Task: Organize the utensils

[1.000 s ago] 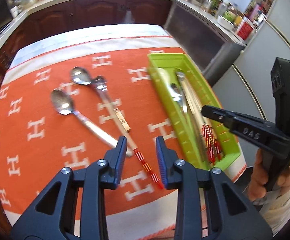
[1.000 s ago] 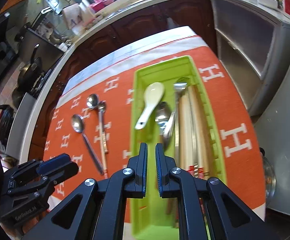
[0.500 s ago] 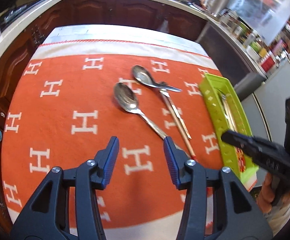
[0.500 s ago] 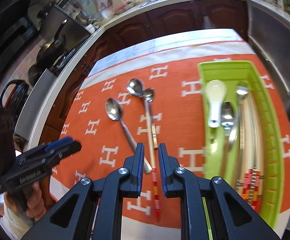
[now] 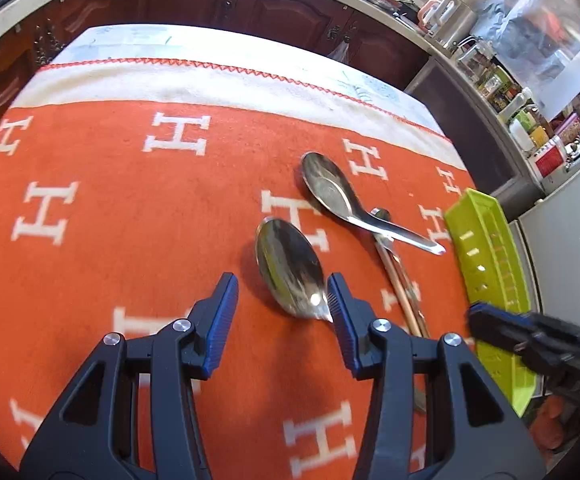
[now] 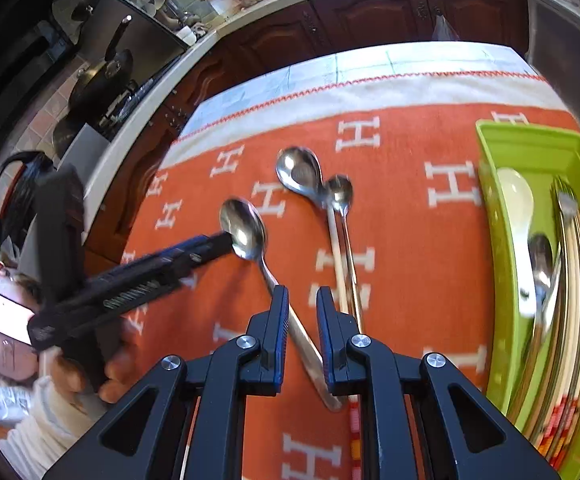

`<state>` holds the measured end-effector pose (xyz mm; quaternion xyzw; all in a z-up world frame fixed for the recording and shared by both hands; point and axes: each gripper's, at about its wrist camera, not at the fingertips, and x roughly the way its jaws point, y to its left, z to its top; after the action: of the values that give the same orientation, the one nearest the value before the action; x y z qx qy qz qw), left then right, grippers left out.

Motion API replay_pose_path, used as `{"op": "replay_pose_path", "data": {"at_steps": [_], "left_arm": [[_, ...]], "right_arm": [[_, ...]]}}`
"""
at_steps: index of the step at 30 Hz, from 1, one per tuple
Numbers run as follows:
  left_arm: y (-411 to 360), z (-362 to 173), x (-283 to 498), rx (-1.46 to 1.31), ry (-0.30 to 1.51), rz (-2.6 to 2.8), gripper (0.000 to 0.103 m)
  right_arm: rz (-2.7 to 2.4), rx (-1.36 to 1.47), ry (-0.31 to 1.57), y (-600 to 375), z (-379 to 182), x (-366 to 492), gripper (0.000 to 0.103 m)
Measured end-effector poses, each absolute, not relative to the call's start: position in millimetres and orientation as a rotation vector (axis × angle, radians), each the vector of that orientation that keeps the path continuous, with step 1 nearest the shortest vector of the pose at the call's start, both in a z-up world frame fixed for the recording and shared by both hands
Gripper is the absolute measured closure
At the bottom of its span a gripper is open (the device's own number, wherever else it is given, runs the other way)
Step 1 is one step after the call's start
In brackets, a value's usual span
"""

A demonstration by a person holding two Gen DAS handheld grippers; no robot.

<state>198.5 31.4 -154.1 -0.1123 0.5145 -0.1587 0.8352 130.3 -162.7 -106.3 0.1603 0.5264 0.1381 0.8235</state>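
A large steel spoon (image 5: 290,264) lies on the orange cloth (image 5: 129,208); its bowl sits between the open fingers of my left gripper (image 5: 281,300). Its handle (image 6: 290,316) runs between the fingers of my right gripper (image 6: 302,320), which is slightly open and empty just above it. A wider steel spoon (image 5: 330,192) lies further back, its handle over a small long-handled spoon (image 6: 340,196) and chopsticks (image 5: 400,288). The green tray (image 6: 530,148) at the right holds a white spoon (image 6: 516,204), a fork, a spoon and chopsticks.
The table's far edge is bare white (image 5: 209,48). Dark wood cabinets (image 5: 249,4) and a counter stand behind. A stove with pans (image 6: 105,76) is at the far left. A fridge and shelves with jars (image 5: 530,128) stand to the right.
My left gripper has moved forward and down onto the large spoon's bowl and opened wider. My right gripper has moved left from over the tray to over the spoon's handle.
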Motion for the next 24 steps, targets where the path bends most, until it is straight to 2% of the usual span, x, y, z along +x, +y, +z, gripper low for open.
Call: {"op": "replay_pose_path", "data": {"at_steps": [6,10,14,16,20,24], "left_arm": [[21,-163,217,-0.217,1.028,-0.363,0.06],[13,-167,224,-0.206,0.999,-0.38,0.062],[4,-171,226,-0.196,0.979,-0.39,0.074],[3,-171,226,-0.202,0.973,-0.396,0.076],[2,-175,229,-0.231,0.979,-0.416,0.091],[0,-178,229,-0.249,0.967,-0.417,0.094]], "right_arm": [[0.275,0.323,1.085,-163,-89,185,0.088],[0.276,0.328,1.103,-157,-99,230,0.079],[0.266,0.301,1.131,-152,-120,266,0.079],[0.257,0.284,1.166,-150,-135,283,0.079],[0.26,0.235,1.188,-142,-157,297,0.079],[0.263,0.14,1.161,-130,-166,304,0.078]]}}
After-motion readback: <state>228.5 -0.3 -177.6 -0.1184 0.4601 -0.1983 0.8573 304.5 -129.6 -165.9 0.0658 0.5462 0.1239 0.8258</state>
